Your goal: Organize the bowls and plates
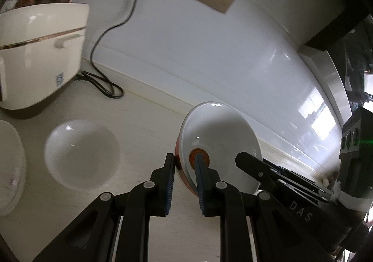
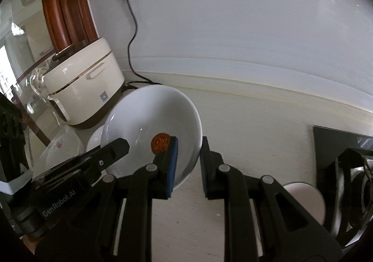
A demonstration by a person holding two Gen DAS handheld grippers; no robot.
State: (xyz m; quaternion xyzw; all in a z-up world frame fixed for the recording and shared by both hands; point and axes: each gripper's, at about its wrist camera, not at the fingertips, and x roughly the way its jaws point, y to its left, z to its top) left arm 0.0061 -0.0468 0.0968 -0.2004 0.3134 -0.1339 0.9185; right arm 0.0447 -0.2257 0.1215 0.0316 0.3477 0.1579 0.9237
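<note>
— White glazed shallow dish point(image 2: 149, 117) with a round orange sticker inside and a brown underside: steeply tilted over the pale stone counter point(image 1: 139, 122), right of the cream rice cooker point(image 1: 42, 52).

— Held how?

— Clamped at the rim by the left gripper point(image 1: 185, 164), narrowly parted, one pad on the sticker and the other on the underside. Astride the opposite rim, the right gripper point(image 2: 188, 147), jaws a little apart; firm contact there impossible to tell.

— Anything else?

— Deep plain white bowl point(image 1: 81, 154) upright in front of the cooker; flower-printed plates point(image 2: 63, 145) close by.
</note>
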